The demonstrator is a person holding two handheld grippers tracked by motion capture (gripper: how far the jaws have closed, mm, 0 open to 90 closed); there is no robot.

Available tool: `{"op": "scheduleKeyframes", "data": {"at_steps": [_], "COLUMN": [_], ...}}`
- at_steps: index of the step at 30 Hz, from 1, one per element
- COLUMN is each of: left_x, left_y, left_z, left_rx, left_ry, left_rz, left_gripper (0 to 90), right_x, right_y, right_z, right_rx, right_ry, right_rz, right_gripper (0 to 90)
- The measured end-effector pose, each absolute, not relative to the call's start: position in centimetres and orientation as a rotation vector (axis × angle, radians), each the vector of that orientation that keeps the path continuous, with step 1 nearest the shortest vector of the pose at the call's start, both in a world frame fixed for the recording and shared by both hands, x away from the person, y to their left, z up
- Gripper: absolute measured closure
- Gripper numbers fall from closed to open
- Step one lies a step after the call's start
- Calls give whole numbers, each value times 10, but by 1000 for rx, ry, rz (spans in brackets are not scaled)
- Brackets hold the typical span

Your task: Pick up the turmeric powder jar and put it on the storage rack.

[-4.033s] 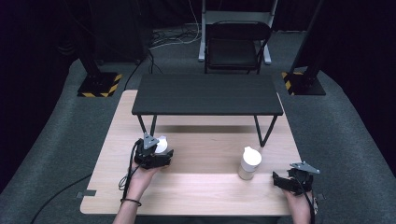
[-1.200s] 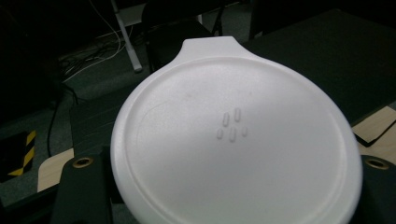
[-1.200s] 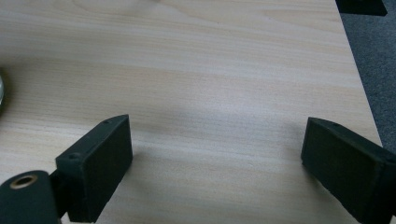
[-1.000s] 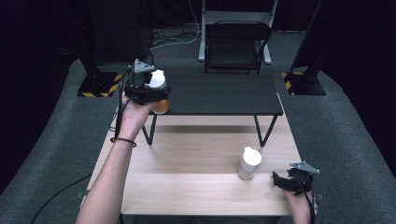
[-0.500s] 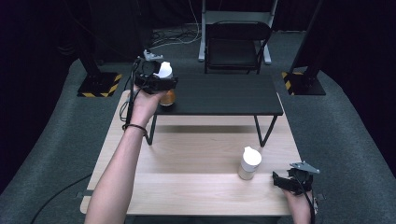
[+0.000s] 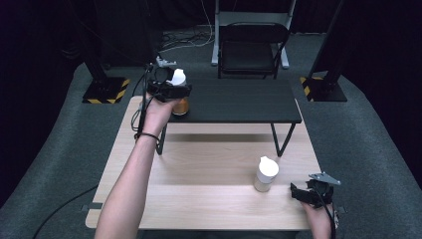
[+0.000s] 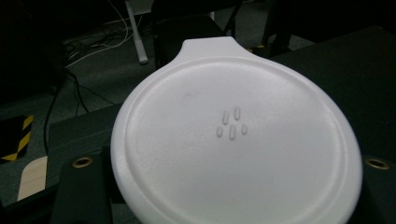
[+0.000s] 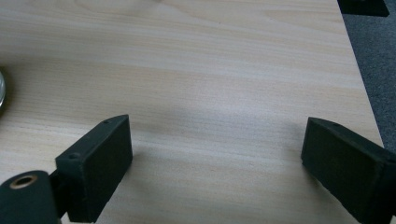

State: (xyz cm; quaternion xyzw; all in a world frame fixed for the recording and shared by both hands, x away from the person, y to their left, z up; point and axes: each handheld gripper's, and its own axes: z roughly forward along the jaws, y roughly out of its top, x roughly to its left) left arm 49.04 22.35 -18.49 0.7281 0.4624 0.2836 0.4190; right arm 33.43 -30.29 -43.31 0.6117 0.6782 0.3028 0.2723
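Observation:
My left gripper (image 6: pixel 170 89) is shut on a jar (image 6: pixel 179 105) with a white lid and an amber body. The jar stands at the left end of the black raised shelf (image 6: pixel 239 99); I cannot tell whether its base rests on the shelf. In the left gripper view the white lid (image 7: pixel 238 140) sits close between the jaws. A second white-lidded jar (image 6: pixel 266 174) stands on the wooden table (image 6: pixel 199 194), front right. Just right of it my right gripper (image 6: pixel 311 193) rests low over the table, open, with bare wood between its jaws (image 8: pixel 215 163).
The shelf stands on thin black legs (image 6: pixel 281 142) over the back half of the table. Behind it are a black chair (image 6: pixel 249 50), floor cables and two stand bases with yellow-black stripes (image 6: pixel 107 89). The table's right edge (image 8: pixel 359 70) lies close to my right gripper.
My left gripper lifted the jar from the wooden table and carried it up to the shelf's left end, drifting right over the last second. The right gripper and second jar have not moved.

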Motion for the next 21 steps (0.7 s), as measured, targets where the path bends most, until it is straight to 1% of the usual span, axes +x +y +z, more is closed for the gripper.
{"op": "scheduleKeyframes", "data": {"at_steps": [4,9,13,21], "left_x": [489,484,476,454], "left_y": [223,228,233,252], "left_z": [-184,-183,-185,-200], "left_rx": [1826,1818,1813,1818], "left_ry": [1161,1166,1160,1126], "left_rz": [710,704,717,731], "left_gripper": [286,202,162,138], "right_x": [334,334,334,334], "right_y": [-303,-303,-303,-303], "right_z": [-433,-433,-433,-433], "right_rx": [1647,1646,1646,1646], "right_ry": [1825,1826,1826,1826], "right_rz": [815,815,815,815], "right_gripper": [76,76,76,75]}}
